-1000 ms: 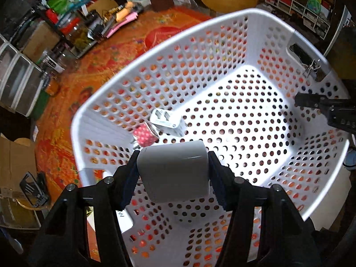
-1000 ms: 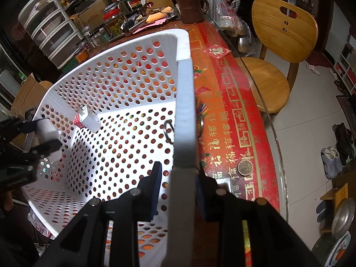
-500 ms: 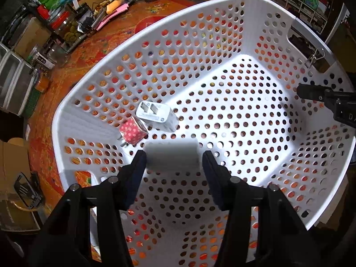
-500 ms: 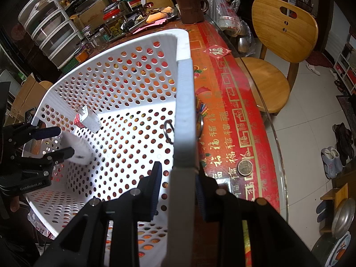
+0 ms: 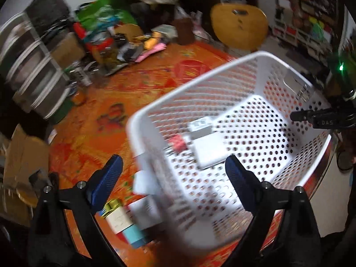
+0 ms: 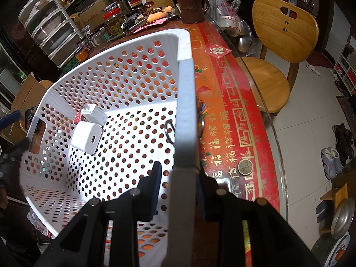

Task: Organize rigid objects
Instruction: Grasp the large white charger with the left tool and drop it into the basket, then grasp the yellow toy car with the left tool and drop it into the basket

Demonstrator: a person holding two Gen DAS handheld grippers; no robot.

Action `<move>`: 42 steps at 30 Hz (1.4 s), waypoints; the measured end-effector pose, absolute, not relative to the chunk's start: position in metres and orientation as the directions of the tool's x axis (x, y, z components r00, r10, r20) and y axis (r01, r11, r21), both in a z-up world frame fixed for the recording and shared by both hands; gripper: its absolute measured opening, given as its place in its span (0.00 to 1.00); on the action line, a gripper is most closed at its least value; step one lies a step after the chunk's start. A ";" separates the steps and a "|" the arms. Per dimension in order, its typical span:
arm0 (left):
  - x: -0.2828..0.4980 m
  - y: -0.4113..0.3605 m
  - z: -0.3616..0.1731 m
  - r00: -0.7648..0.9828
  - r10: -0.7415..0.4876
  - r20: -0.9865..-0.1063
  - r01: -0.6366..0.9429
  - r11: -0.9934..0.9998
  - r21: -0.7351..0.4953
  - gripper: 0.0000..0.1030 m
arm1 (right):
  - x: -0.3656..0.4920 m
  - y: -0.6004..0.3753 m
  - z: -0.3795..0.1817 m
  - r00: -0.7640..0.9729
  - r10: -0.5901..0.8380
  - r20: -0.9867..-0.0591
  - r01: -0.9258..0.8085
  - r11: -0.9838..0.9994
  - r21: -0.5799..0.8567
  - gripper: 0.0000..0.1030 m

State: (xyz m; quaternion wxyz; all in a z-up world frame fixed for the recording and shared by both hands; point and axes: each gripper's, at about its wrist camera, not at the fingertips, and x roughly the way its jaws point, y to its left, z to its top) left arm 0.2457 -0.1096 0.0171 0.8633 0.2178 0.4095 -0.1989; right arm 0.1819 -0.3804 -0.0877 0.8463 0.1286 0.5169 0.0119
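We see a wooden chair (image 6: 282,51) beside the worktop (image 6: 224,102), a brown mug (image 6: 192,7) and stacked drawers (image 6: 53,37) at its far end, a coin (image 6: 244,168) near its edge, and shoes (image 6: 340,149) on the floor.

Left gripper (image 5: 173,172): jaws opening, spread wide across lower frame, nothing gripped between the 2 blue pads (image 5: 106,181). Right gripper (image 6: 179,188): jaws clamped at lower centre, pitched steeply down, black fingers (image 6: 153,189) nearly parallel.

A wooden chair (image 6: 282,51) stands on pale floor tiles (image 6: 311,115).
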 end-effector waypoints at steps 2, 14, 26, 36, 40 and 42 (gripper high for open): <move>0.241 -0.084 0.024 0.615 -0.134 -0.777 0.474 0.851 0.227 0.95 | 0.182 -0.381 -0.088 0.465 0.153 -0.872 0.112 0.967 0.230 0.28; 0.278 0.074 -0.047 0.470 0.027 -0.882 0.177 0.976 0.124 0.99 | 0.182 -0.381 -0.087 0.467 0.153 -0.871 0.110 0.967 0.229 0.28; 0.328 0.096 -0.124 0.332 -0.068 -0.941 0.025 0.998 -0.063 0.99 | 0.181 -0.380 -0.087 0.468 0.153 -0.870 0.109 0.967 0.229 0.29; 0.344 0.098 -0.152 0.314 -0.030 -0.949 -0.038 0.998 -0.044 0.92 | 0.181 -0.380 -0.087 0.468 0.154 -0.870 0.109 0.967 0.229 0.29; 0.343 0.095 -0.148 0.335 -0.021 -0.942 -0.041 0.998 -0.037 0.73 | 0.181 -0.380 -0.087 0.468 0.153 -0.870 0.109 0.967 0.229 0.29; 0.342 0.092 -0.144 0.347 -0.015 -0.938 -0.031 0.999 -0.028 0.63 | 0.181 -0.380 -0.087 0.468 0.154 -0.870 0.110 0.967 0.229 0.29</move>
